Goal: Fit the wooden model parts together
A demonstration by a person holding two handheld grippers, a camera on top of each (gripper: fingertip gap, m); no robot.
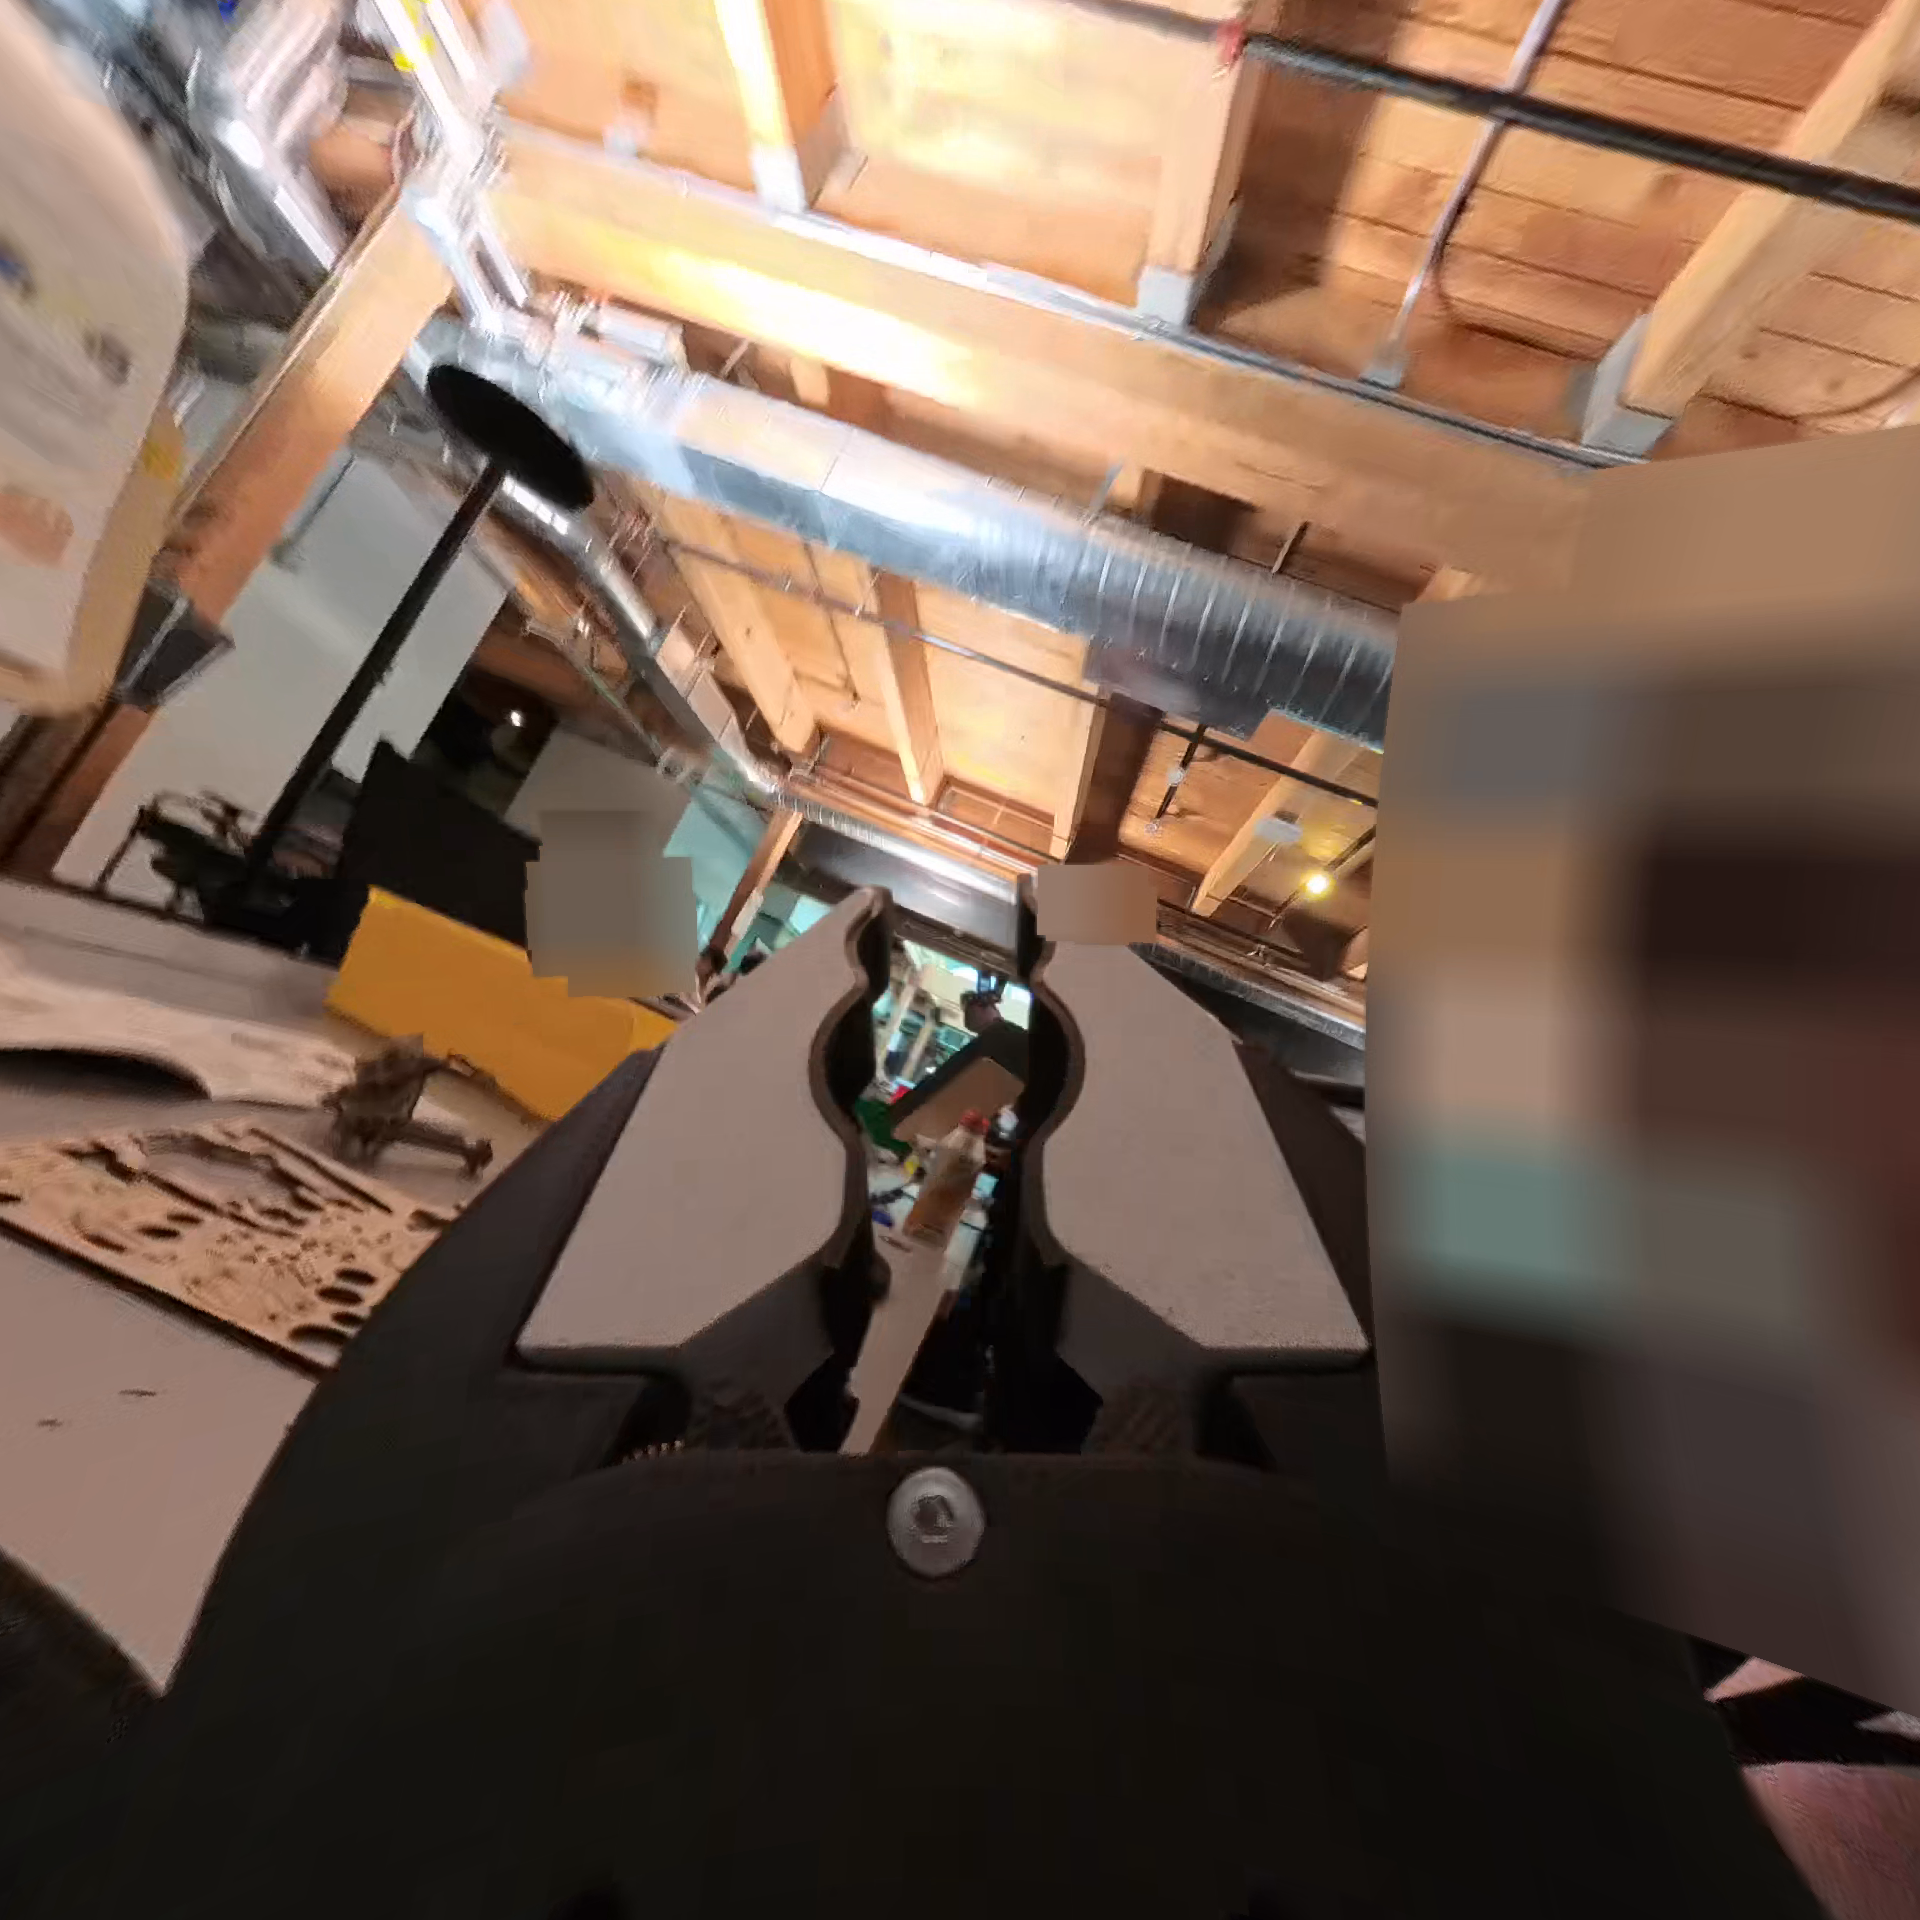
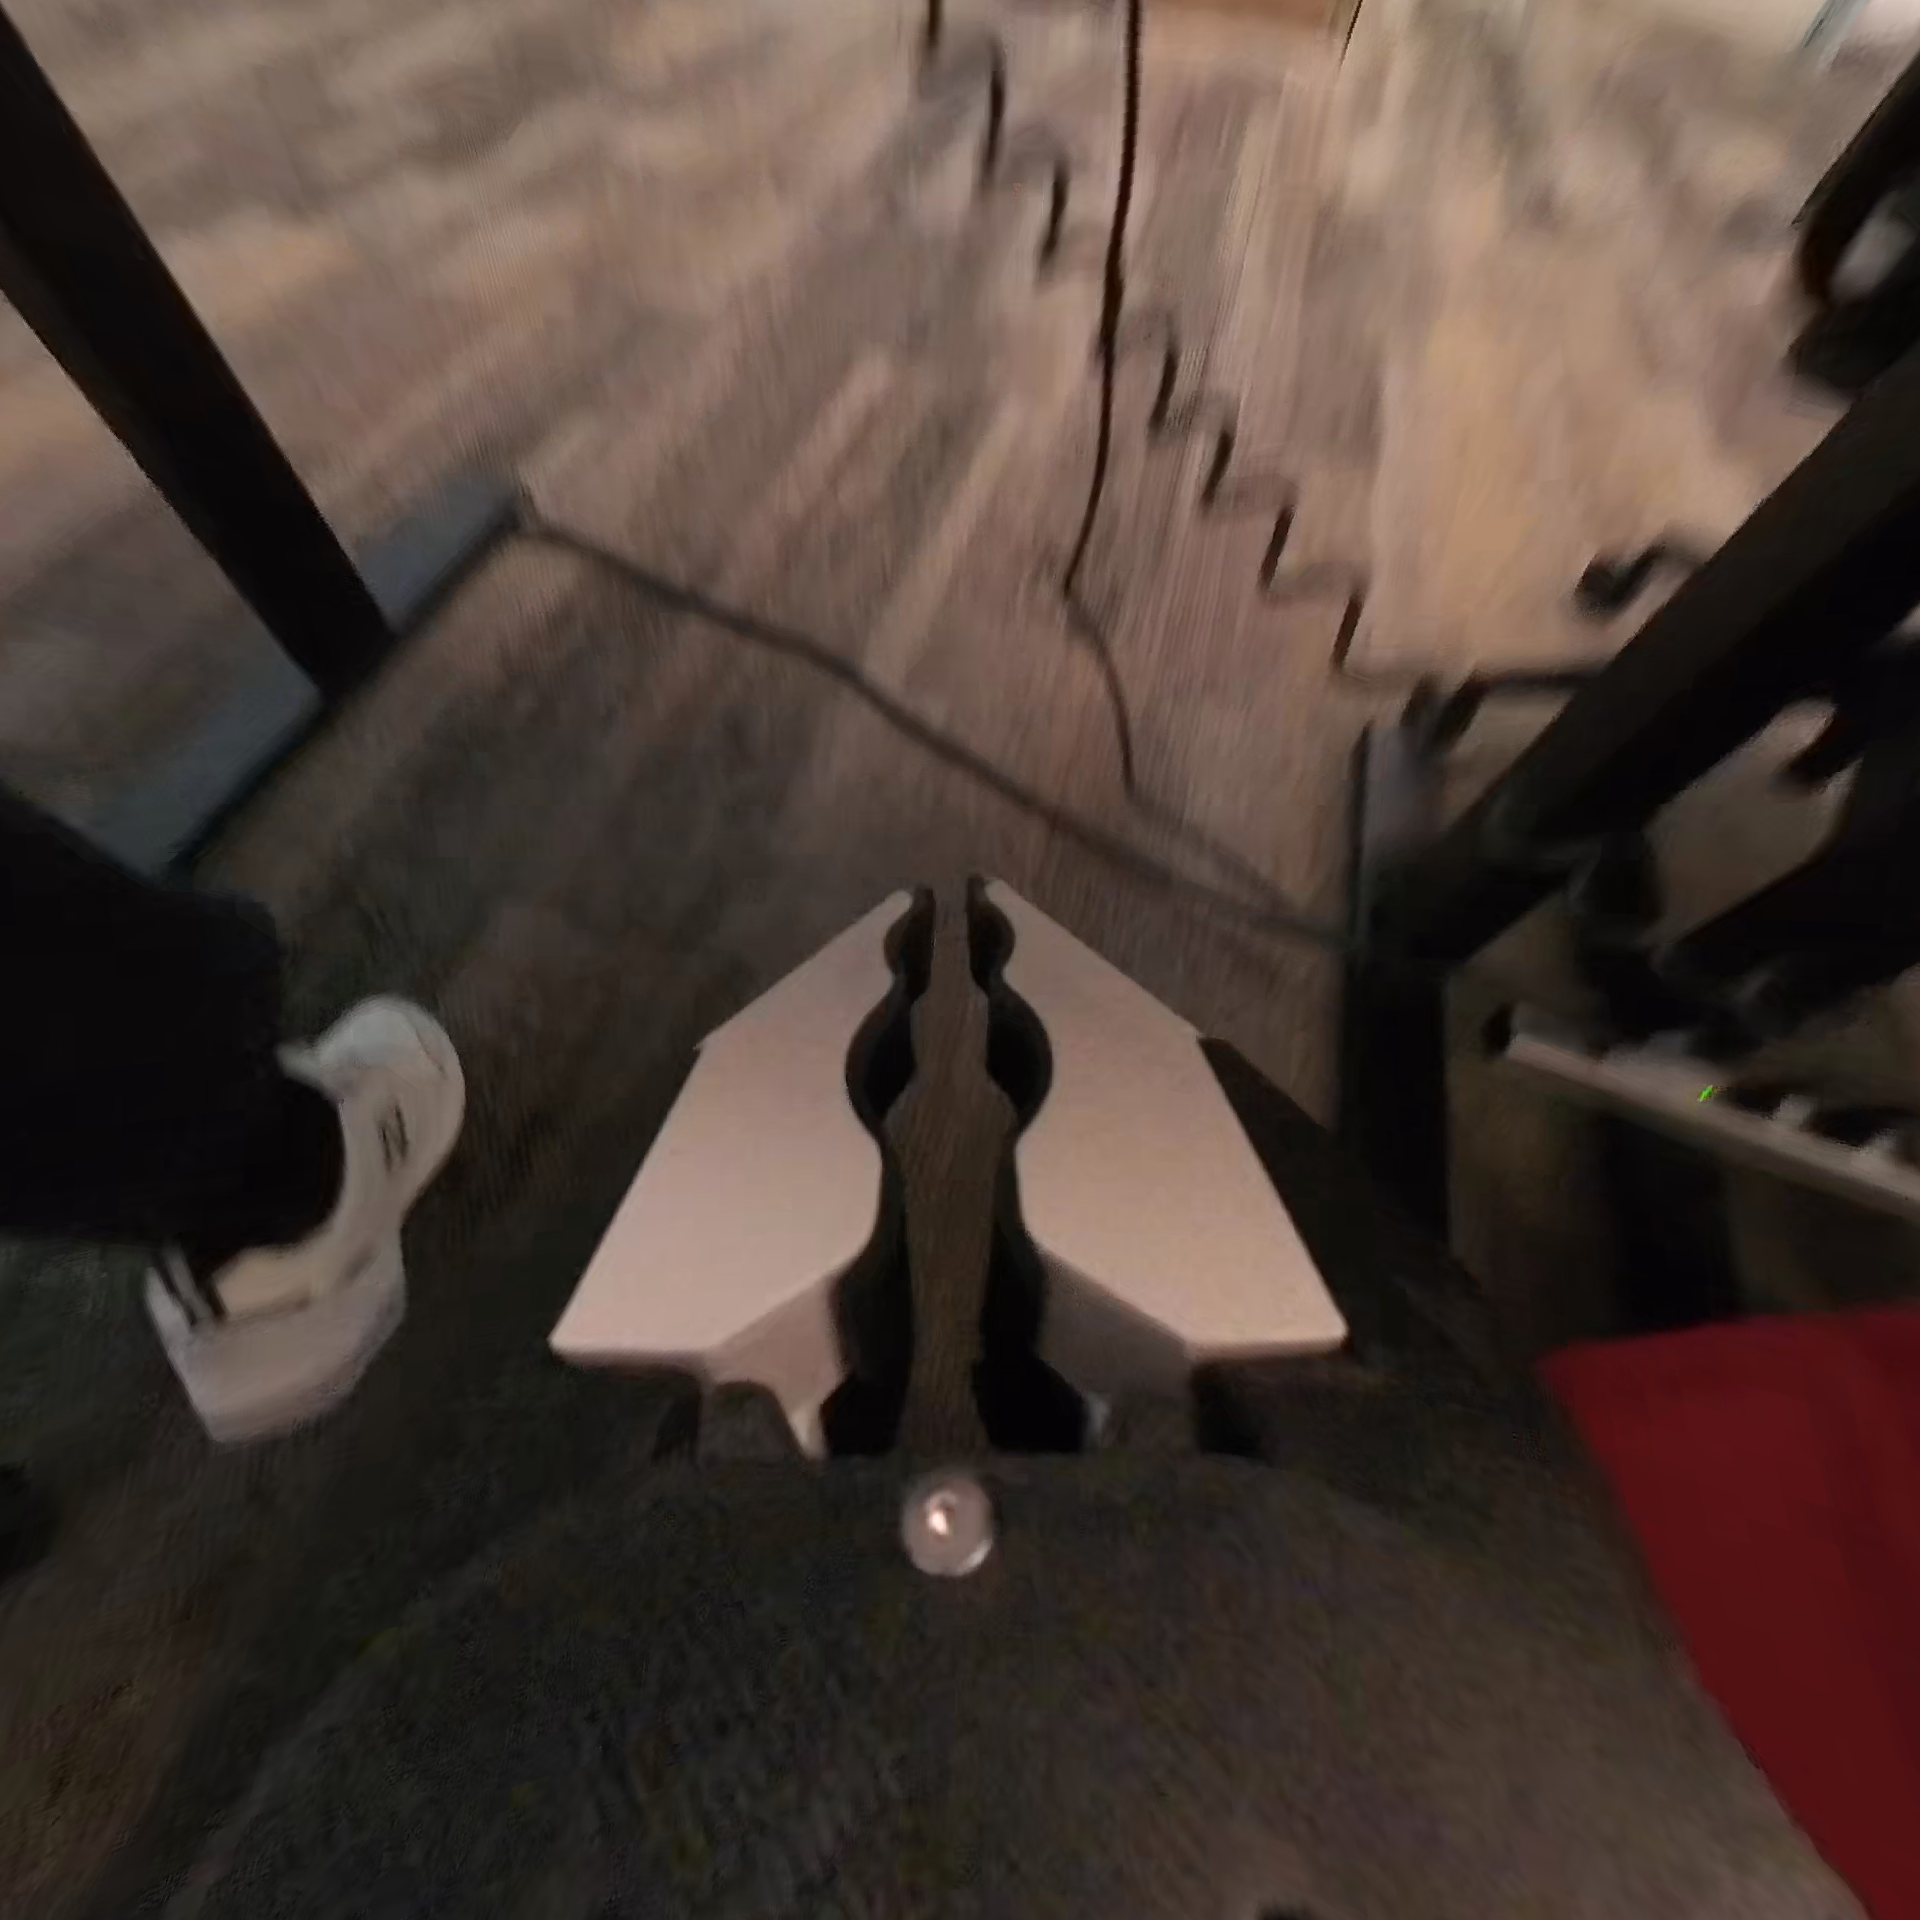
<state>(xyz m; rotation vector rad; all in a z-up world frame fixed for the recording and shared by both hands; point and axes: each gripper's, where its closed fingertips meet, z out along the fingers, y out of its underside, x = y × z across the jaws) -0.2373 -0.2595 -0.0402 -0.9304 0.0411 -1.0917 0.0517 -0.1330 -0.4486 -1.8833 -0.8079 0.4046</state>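
Table [image 1: 125,1455] on the left is pale grey and matte, and it holds one flat laser-cut wooden sheet [image 1: 208,1236] full of punched-out holes, one small half-built dark wooden model [image 1: 400,1107] just behind the sheet, an open booklet [image 1: 135,1023] and a yellow box [image 1: 468,997] farther back. Left gripper [image 1: 951,935] is tilted up toward the room: raw timber joists, one ribbed silver duct [image 1: 1039,551] running across, and a black pole with a round top [image 1: 499,436]. Its two pale fingers have wavy inner edges and stand a modest gap apart, with nothing between them that I can make out. Right gripper [image 2: 948,896] points down at a blurry wood-grain floor [image 2: 727,364], with a dark carpet patch nearer in, black table legs either side, thin cables trailing across, one white sneaker [image 2: 332,1195] at left and something red [image 2: 1766,1558] at lower right. Its fingers are nearly together, only a slim slit at the tips, holding nothing visible.
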